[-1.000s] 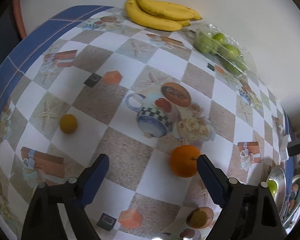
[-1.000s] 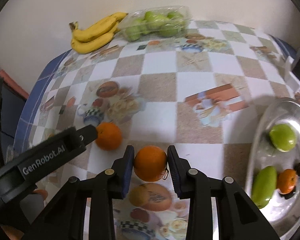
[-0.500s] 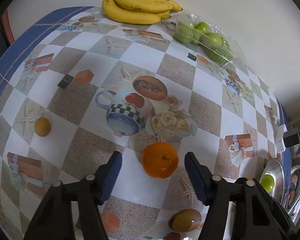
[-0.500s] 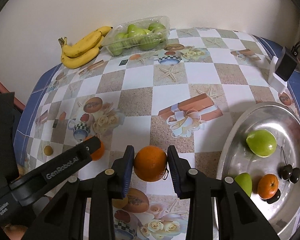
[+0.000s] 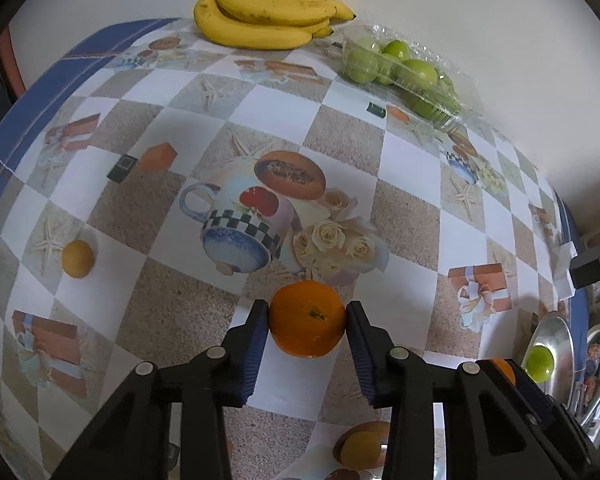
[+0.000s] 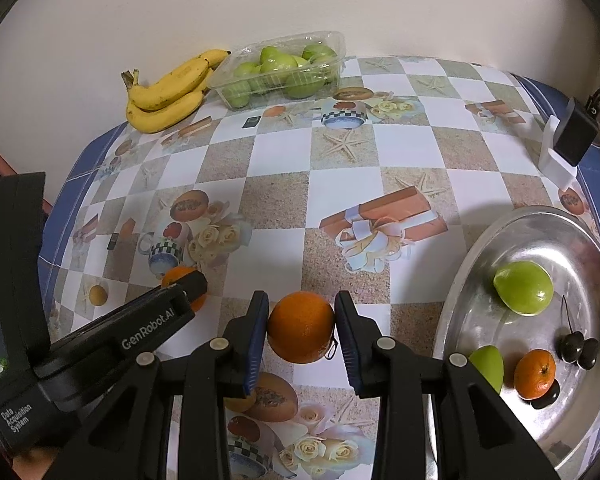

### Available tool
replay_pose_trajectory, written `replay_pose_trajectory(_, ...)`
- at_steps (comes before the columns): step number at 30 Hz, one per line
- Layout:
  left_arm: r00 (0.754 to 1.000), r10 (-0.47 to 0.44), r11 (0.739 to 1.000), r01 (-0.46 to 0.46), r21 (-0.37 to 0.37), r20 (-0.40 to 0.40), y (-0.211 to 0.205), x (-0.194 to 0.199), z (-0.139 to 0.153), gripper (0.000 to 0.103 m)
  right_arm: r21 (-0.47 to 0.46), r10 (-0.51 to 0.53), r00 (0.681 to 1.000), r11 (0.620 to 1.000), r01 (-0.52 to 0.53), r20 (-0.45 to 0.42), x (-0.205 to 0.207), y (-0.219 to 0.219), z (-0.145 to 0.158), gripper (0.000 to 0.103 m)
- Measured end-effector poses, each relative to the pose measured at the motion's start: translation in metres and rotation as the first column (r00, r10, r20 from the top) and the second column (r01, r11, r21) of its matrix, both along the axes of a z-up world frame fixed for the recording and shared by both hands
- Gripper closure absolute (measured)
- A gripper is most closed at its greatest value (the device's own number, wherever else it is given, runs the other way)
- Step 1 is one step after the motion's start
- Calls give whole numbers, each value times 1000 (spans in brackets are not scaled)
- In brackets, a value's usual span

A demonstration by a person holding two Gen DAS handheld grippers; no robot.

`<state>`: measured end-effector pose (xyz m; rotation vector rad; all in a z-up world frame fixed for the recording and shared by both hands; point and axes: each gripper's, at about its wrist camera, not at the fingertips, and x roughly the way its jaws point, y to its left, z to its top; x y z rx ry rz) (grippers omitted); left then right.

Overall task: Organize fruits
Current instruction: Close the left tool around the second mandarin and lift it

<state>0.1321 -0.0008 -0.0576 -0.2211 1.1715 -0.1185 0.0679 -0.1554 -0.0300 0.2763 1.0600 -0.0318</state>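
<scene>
An orange (image 5: 306, 318) rests on the patterned tablecloth between the blue pads of my left gripper (image 5: 307, 320). The jaws are closing and both pads touch its sides. My right gripper (image 6: 301, 326) is shut on a second orange (image 6: 301, 330) and holds it a little above the cloth, left of the metal tray (image 6: 460, 280). In the right wrist view the left gripper (image 6: 188, 288) reaches in from the lower left, half hiding its orange (image 6: 176, 274). The tray holds two green fruits (image 6: 524, 288), a small orange (image 6: 535, 374) and dark cherries (image 6: 578, 350).
Bananas (image 5: 260, 16) and a clear box of green fruit (image 5: 404, 76) lie along the far wall. A small yellow fruit (image 5: 78, 259) sits at the left of the table. A black box on a white stand (image 6: 572, 132) is near the right edge.
My left gripper has moved over the orange on the cloth and its wide jaws have come in onto the fruit's sides. The right gripper keeps its orange; more of the tray now shows.
</scene>
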Motion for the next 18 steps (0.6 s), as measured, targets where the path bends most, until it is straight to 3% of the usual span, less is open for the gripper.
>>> replay_pose_trajectory(18,997,10,1000,-10,4,71,0,-12,30,61,24,-61,997,998,62,-35,-10,-27,5,67)
